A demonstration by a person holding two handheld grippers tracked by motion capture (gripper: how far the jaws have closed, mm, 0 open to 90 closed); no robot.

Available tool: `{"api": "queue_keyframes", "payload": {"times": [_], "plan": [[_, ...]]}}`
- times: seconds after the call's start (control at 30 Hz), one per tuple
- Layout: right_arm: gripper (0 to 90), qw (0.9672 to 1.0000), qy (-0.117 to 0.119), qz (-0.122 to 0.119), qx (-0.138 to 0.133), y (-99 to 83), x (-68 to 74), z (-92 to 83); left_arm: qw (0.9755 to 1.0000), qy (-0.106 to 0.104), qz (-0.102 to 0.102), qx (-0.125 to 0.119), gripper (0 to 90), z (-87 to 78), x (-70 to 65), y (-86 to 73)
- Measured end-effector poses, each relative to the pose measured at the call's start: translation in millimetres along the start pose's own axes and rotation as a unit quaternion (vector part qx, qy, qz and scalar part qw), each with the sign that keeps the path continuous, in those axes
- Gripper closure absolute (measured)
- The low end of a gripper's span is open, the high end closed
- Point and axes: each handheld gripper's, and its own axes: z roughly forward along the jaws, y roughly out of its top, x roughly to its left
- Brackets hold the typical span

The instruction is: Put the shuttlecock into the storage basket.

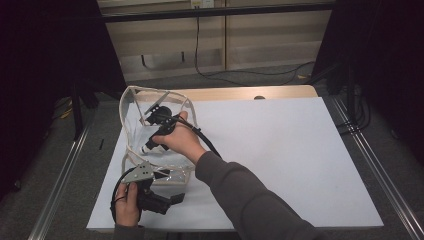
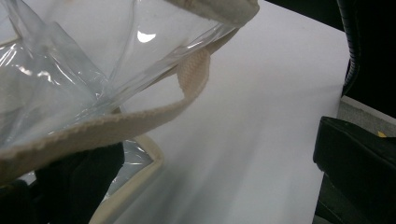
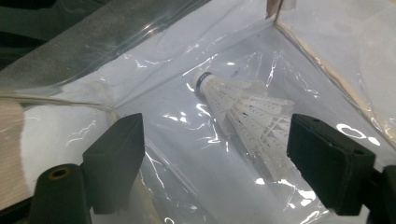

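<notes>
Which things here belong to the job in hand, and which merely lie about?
In the job: clear bag; shuttlecock lying inside it; right gripper, jaws open; left gripper at the bag's strap.

Lying about: white table sheet; floor cable.

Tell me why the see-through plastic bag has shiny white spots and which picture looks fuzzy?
Right gripper view: lamp glare glints off the clear plastic bag around the white shuttlecock. Left gripper view: the cream fabric strap looks soft and blurry, too near.

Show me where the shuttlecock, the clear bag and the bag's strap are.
shuttlecock (image 3: 243, 109): right gripper view, on its white skirt.
clear bag (image 1: 131, 117): high view, on its left wall.
strap (image 2: 194, 77): left gripper view, on the bend of the webbing.
</notes>
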Motion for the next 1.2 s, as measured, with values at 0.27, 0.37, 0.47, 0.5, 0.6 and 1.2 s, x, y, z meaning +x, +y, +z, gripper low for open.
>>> {"api": "queue_keyframes", "payload": {"times": [0.27,0.37,0.47,0.5,0.6,1.2], "plan": [[18.4,0.9999,0.011,-0.003,-0.008,0.4,3.2,-17.4,1.0000,-0.001,0.001,0.001,2.1,0.2,0.2,0.6],[17.8,0.9998,0.015,-0.007,-0.012,0.2,5.9,-23.6,1.0000,-0.001,0.000,-0.001,2.0,0.4,0.2,0.7],[16.2,0.9997,0.016,-0.013,-0.015,0.0,9.3,-29.8,1.0000,-0.002,0.000,0.000,2.1,0.1,0.5,0.8],[16.1,0.9997,0.017,-0.015,-0.014,-0.5,9.8,-31.4,1.0000,-0.002,0.000,0.000,2.0,0.2,0.3,0.9],[14.5,0.9996,0.021,-0.014,-0.013,-2.1,9.3,-35.7,1.0000,-0.001,0.000,0.000,2.0,0.8,-1.1,0.7],[8.6,0.9976,0.054,-0.033,-0.028,-14.9,8.1,-65.6,1.0000,0.002,0.001,0.004,2.4,-0.7,-0.7,-0.7]]}}
